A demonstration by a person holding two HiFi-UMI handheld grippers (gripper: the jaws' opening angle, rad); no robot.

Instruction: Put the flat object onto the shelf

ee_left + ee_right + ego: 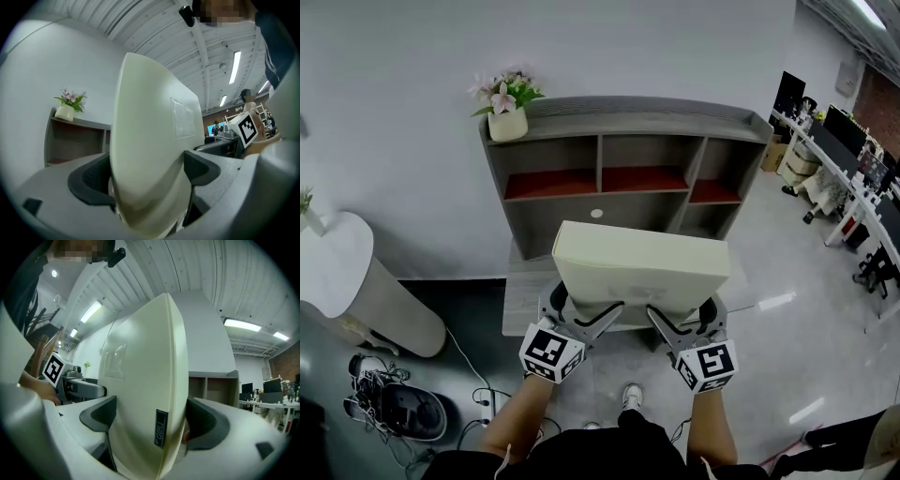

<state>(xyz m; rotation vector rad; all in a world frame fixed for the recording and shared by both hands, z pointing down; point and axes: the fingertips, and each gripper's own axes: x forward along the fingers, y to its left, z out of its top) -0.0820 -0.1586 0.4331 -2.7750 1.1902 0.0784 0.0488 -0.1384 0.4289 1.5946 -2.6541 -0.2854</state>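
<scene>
My left tongs (586, 317), right tongs (682, 319) both clamped on box (642, 267) near edge. Box airborne, well short of shelf (628, 150). Pickup done; carry and placing left.

left tool (586, 319): grey body, black pads (89, 180), black-and-white marker cube (551, 352) | right tool (672, 323): same | clothing (628, 452): dark

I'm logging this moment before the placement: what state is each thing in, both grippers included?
flat cream box: held in the air in front of the shelf, gripped at its near edge, not yet on the shelf.
left gripper: shut on the flat cream box.
right gripper: shut on the flat cream box.
shelf: upright against the wall, open-fronted.
flower pot: upright on the shelf top's left end.
</scene>
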